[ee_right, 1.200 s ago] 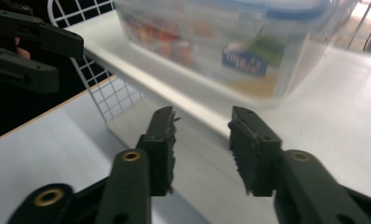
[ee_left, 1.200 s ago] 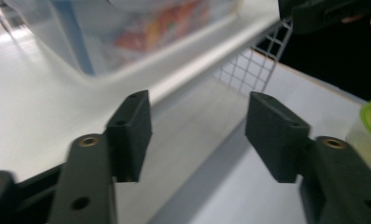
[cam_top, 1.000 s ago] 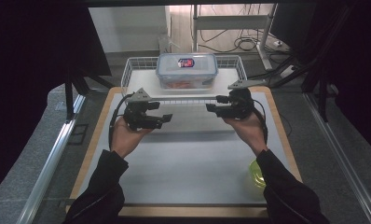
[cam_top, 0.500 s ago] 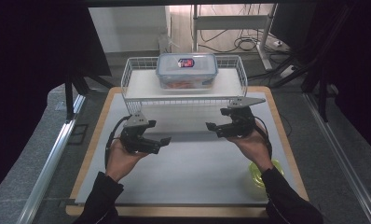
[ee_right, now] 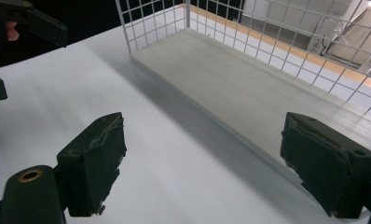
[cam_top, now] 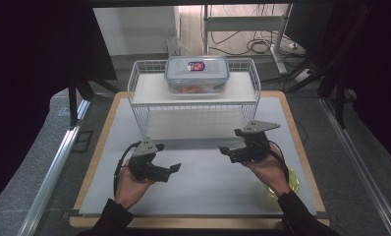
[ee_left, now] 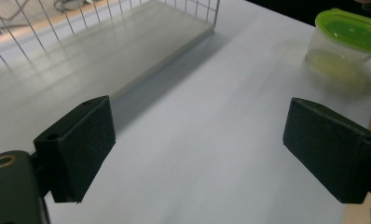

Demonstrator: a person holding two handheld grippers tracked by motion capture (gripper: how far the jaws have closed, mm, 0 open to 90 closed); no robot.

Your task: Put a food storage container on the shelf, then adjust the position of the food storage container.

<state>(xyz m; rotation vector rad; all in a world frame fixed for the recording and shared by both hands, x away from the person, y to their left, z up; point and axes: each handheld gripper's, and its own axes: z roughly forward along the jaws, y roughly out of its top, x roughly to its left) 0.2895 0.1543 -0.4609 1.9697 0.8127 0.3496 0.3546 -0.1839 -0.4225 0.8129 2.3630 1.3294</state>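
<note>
Over the mat | left claw point(cam_top: 174, 169), right claw point(cam_top: 224, 149) | drawn back nearer, empty

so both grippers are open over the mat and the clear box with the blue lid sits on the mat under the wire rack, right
Not quite. Both the left gripper and right gripper are open over the mat, but the clear box sits on top of the wire rack, not under it, as the high view shows.
</note>
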